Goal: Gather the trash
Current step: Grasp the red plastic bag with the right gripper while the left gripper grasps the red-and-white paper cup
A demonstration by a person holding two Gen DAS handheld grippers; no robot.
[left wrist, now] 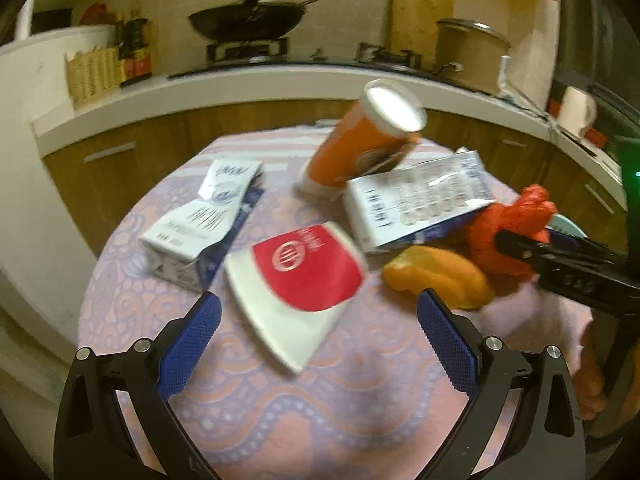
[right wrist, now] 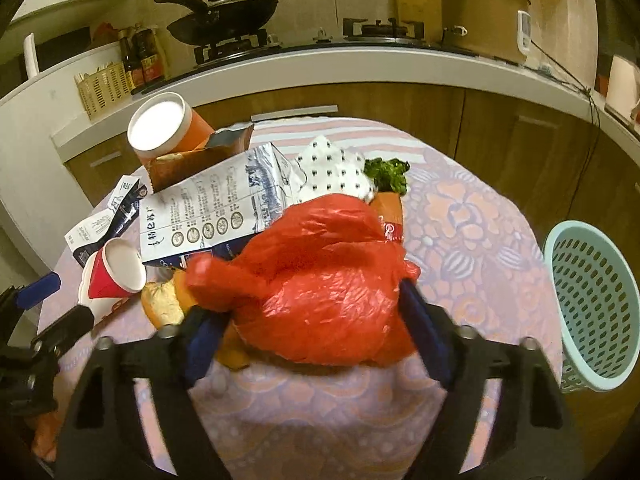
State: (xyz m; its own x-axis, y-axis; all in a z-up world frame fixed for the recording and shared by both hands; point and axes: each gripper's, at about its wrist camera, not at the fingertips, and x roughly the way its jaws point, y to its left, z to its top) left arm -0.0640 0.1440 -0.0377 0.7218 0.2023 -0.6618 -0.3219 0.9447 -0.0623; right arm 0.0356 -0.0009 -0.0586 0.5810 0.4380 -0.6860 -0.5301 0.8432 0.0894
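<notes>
Our right gripper (right wrist: 312, 316) hugs the red plastic bag (right wrist: 324, 280), its blue fingers (right wrist: 424, 328) pressed on both sides. Our left gripper (left wrist: 318, 320) stands wide around the flat red-and-white cup (left wrist: 304, 280), not touching. The green basket (right wrist: 592, 304) waits at three o'clock.

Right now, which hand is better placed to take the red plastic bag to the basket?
The right. The right gripper already has the red plastic bag between its fingers, and the basket stands on its side of the table. The left gripper is open over the red paper cup.
</notes>
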